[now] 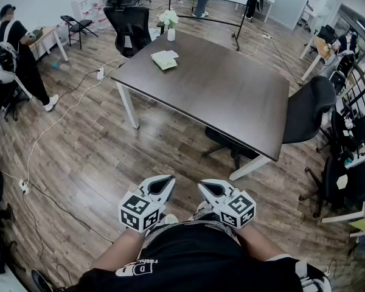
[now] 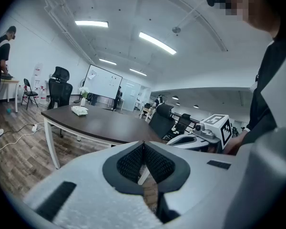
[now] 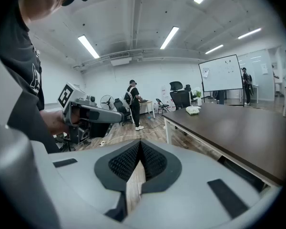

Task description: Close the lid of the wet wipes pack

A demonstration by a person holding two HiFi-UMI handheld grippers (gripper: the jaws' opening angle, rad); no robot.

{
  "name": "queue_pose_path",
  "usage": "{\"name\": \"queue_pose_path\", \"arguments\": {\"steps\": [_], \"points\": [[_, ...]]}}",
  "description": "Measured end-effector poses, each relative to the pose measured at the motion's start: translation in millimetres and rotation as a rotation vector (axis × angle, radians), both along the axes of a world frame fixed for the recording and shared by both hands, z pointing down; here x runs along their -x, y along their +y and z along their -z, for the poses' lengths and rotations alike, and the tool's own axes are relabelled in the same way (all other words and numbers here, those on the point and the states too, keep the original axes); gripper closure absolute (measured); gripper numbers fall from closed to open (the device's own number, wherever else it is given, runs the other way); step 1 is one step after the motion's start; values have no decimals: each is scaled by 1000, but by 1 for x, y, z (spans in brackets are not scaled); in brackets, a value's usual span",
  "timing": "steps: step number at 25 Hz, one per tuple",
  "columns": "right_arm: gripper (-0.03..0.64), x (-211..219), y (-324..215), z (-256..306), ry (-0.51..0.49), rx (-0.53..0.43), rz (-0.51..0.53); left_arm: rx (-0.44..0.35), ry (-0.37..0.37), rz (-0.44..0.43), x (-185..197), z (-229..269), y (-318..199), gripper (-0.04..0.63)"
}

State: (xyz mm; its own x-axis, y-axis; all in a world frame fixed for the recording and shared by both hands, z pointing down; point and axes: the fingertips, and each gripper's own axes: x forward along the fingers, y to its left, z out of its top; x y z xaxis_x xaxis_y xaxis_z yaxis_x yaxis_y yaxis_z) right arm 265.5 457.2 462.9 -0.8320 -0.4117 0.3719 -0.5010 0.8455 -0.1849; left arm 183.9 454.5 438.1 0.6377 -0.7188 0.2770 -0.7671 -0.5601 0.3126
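Wet wipes pack (image 1: 165, 59): far end of the counter (image 1: 231, 96), near a flower vase (image 1: 171, 33); probably light, soft, yielding, so press flat on its lid; left gripper (image 1: 163, 183) and right gripper (image 1: 209, 188) well apart from it, fingers pressed together, empty.

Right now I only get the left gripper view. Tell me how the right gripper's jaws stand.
Observer: The right gripper is shut, with nothing between its jaws.
Operator: Give me the pack's spot from above.
Observer: The pack lies near the table's far corner, just this side of the vase.
Operator: Say how we stand to the table.
Observer: The left gripper and the right one hang over the floor, short of the table's near edge.
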Motion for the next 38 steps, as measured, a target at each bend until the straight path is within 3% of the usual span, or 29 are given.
{"name": "queue_pose_path", "arguments": {"steps": [13,26,38], "points": [[612,5,1,3,-22,-1,4,4,-2,-9,1,-2,2,575],[611,20,-6,8,-22,-26,24,13,11,43,23,-10,-3,576],[611,45,-85,0,-87,20,-2,47,4,96,53,-22,-62,575]]}}
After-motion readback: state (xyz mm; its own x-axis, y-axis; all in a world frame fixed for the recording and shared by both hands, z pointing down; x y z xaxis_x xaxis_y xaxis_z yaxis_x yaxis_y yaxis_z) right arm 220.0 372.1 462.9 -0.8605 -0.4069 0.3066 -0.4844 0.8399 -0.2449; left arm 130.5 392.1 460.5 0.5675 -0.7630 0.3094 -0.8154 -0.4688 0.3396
